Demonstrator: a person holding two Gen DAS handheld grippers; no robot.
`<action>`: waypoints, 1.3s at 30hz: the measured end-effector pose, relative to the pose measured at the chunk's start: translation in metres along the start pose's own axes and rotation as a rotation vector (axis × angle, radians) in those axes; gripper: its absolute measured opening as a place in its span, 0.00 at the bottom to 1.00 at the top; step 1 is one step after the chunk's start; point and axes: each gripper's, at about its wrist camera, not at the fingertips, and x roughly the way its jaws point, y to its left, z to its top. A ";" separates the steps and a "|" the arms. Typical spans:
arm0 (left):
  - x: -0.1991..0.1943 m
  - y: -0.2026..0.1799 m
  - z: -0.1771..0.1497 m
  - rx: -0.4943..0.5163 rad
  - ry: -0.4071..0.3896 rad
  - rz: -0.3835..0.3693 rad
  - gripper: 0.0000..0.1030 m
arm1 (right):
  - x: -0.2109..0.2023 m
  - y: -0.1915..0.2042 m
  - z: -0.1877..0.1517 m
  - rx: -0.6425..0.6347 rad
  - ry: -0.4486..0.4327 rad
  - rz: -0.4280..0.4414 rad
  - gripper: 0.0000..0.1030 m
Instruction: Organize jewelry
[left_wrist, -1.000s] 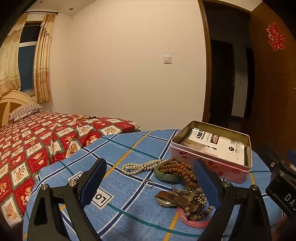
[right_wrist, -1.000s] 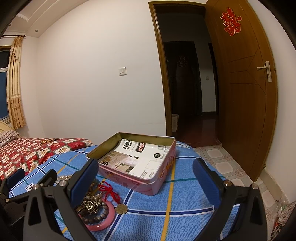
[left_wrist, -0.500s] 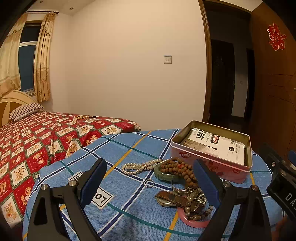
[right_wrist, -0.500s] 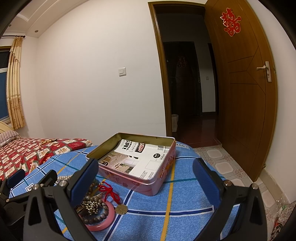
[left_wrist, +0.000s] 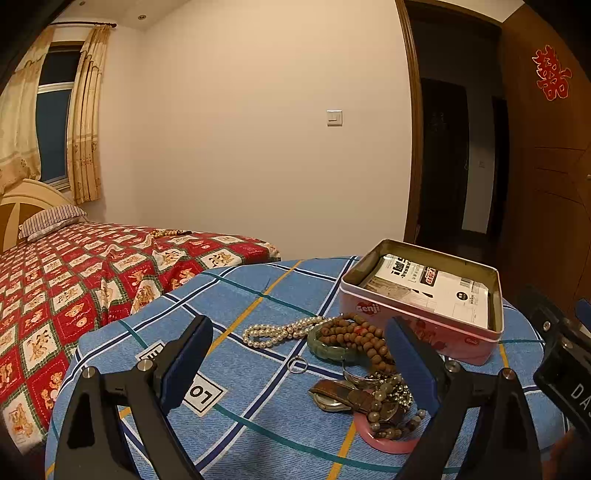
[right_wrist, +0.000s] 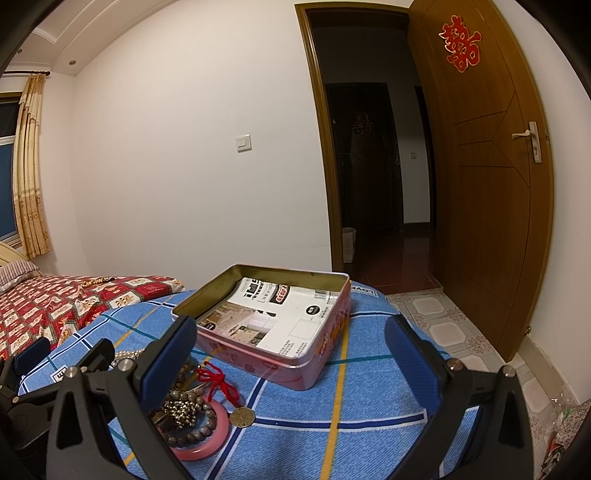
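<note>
Both grippers hang above a small table draped in a blue plaid cloth (left_wrist: 258, 417), neither touching anything. The left gripper (left_wrist: 301, 363) has its blue-padded jaws spread wide and holds nothing; the right gripper (right_wrist: 291, 363) is just as wide and empty.

The jewelry lies in a heap on the cloth, just in front of the left gripper. A pearl necklace (left_wrist: 280, 329) trails off to the left, touching a green jade bangle (left_wrist: 330, 349) with a string of brown wooden beads (left_wrist: 360, 336) draped over it. A small silver ring (left_wrist: 297, 364) sits apart on the cloth. Nearer, a wristwatch (left_wrist: 341, 397) lies against a pink bangle (right_wrist: 212, 435), tangled with grey beads. A red knotted cord (right_wrist: 218, 382) runs to a gold coin charm (right_wrist: 242, 417).

Behind the heap stands an open pink tin (right_wrist: 314, 354) with a printed paper packet (right_wrist: 284, 317) lying inside. A bed with a red patterned cover (left_wrist: 74, 280) is to the left.
</note>
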 end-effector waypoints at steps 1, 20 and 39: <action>0.000 0.000 0.000 0.000 0.000 0.000 0.91 | 0.000 0.000 0.000 0.000 0.000 0.000 1.00; 0.001 -0.002 -0.002 0.007 0.006 -0.003 0.91 | -0.001 -0.002 0.002 0.006 0.004 0.000 1.00; 0.026 0.055 0.020 -0.022 -0.035 0.132 0.91 | 0.009 0.004 -0.005 0.030 0.131 0.104 0.91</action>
